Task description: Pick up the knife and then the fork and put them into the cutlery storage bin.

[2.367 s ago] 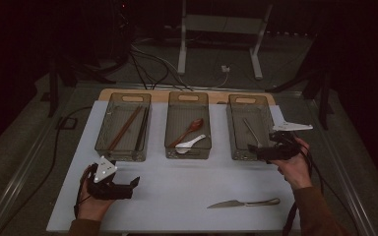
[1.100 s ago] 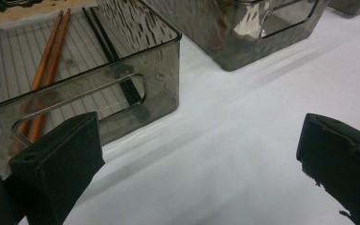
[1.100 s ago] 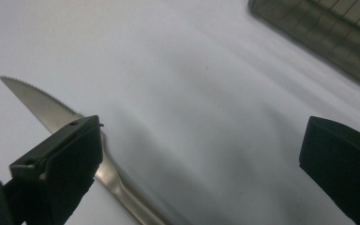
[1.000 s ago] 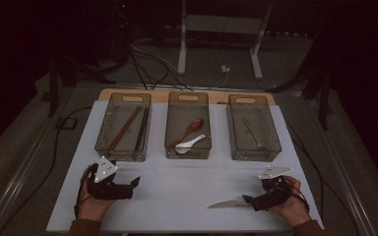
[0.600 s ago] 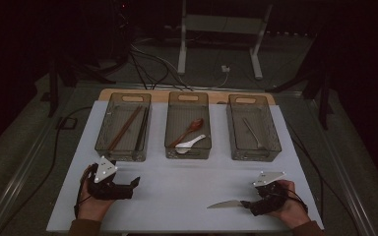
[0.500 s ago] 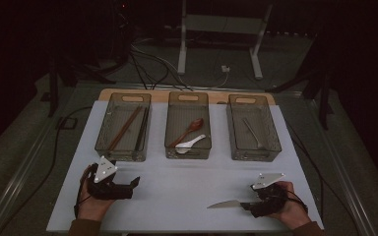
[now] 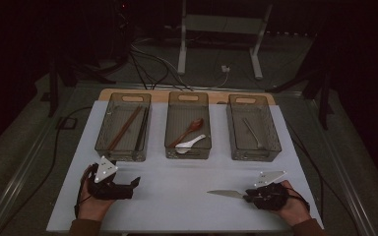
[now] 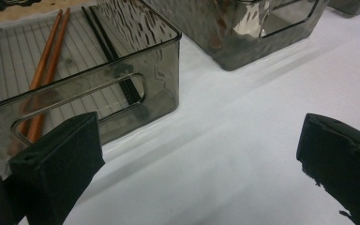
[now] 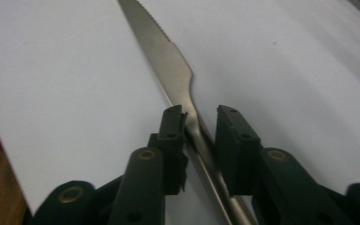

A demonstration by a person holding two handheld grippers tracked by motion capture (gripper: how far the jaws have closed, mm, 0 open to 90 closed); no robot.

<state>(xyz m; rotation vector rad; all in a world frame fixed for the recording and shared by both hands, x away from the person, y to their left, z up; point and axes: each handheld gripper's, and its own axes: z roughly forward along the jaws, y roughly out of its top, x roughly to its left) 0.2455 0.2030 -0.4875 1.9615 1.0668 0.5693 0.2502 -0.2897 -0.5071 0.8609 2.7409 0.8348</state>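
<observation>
Here the right gripper [image 9: 200, 117] had just been closing, its jaws straddling the knife [image 9: 171, 61] at the neck where blade meets handle; one pad touched the steel, the other stood a hair off, so no firm clamp yet. The knife lay flat on the white table [image 7: 177, 196], near its front edge, blade toward the left gripper [image 7: 128, 187], whose jaws gaped empty. Thin, stiff, slick steel would likely twist if pinched loosely; the handle offers surer purchase. Beyond the knife stood three bins [image 7: 254, 129].
</observation>
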